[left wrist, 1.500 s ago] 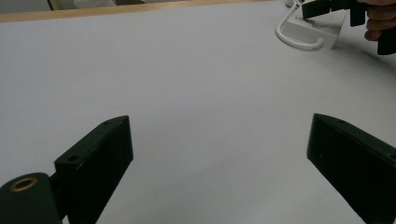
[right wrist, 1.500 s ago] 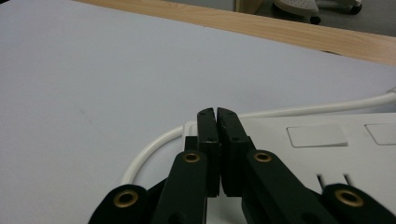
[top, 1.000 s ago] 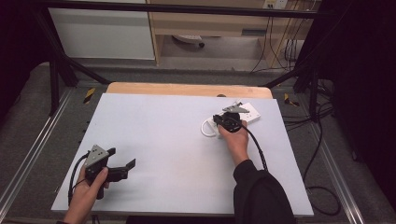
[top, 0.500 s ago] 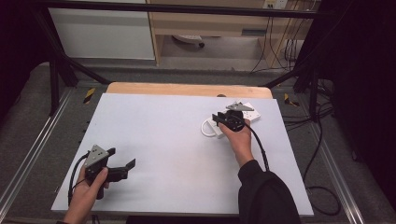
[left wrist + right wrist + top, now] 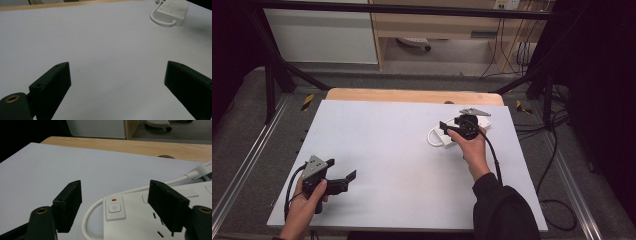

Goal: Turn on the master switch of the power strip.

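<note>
White table (image 5: 392,150) is seen from above; a power strip (image 5: 150,220) is laid at two o'clock, under the right gripper (image 5: 117,205), jaws spread. Left gripper (image 5: 117,82) is held open at seven o'clock. Pressing its switch (image 5: 114,208) seems next

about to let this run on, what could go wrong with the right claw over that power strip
The right claw hangs open over the power strip, near its power button; a jaw coming down might press it by accident. The white cable loops beside the strip and could snag a jaw. The strip lies loose on the white table, so a nudge might slide it.
</note>
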The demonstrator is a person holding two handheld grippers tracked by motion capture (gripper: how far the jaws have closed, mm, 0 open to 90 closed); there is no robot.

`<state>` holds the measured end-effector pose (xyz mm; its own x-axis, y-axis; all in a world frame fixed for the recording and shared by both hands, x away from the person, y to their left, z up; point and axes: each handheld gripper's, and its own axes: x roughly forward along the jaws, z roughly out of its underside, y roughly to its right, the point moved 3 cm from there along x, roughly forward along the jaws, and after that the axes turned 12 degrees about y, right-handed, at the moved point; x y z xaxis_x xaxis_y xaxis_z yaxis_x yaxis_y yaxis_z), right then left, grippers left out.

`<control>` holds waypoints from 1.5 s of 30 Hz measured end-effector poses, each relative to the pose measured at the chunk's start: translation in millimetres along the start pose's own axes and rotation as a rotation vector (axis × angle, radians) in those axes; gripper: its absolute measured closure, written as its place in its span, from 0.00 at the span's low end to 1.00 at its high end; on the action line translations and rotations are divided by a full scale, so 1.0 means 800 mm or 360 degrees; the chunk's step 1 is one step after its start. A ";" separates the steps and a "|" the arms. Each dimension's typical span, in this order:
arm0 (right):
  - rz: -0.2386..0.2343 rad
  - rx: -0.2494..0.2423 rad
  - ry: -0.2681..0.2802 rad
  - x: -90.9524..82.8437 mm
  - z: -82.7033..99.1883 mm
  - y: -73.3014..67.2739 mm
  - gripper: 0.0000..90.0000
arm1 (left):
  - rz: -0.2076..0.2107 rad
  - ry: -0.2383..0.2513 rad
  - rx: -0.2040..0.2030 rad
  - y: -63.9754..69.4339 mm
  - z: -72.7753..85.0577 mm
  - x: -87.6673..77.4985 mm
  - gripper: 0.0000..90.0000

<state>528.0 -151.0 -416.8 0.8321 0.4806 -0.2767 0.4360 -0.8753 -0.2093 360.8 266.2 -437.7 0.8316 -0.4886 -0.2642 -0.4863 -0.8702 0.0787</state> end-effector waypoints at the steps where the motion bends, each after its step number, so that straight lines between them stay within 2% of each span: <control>1: 0.0003 -0.0002 -0.0004 -0.001 -0.001 0.001 0.28 | -0.0001 -0.0001 0.0002 0.000 0.000 0.000 0.08; 7: 0.0018 0.0029 0.0000 -0.009 -0.008 0.005 0.13 | -0.0005 -0.0003 -0.0003 -0.001 0.001 -0.001 0.08; 11: 0.0014 0.0032 0.0023 -0.016 -0.013 0.006 0.08 | -0.0004 -0.0003 -0.0004 -0.001 0.000 -0.001 0.08; 26: -0.0032 -0.0055 0.0085 -0.061 -0.036 -0.003 0.05 | -0.0010 0.0000 0.0000 -0.001 0.000 -0.002 0.07; 29: -0.0063 -0.0038 0.0105 -0.072 -0.039 -0.004 0.05 | -0.0013 0.0016 -0.0020 -0.001 -0.001 -0.002 0.07; 32: -0.0076 -0.0054 0.0127 -0.086 -0.041 -0.004 0.05 | -0.0011 0.0021 -0.0016 -0.001 -0.001 -0.003 0.07; 45: -0.0089 -0.0140 0.0183 -0.141 -0.031 0.008 0.06 | -0.0040 0.0029 -0.0040 -0.005 -0.001 -0.006 0.07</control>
<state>445.4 -211.9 -363.2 0.8373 0.5238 -0.1568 0.5068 -0.8512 -0.1367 358.7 272.0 -436.0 0.8482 -0.4676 -0.2489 -0.4587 -0.8833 0.0966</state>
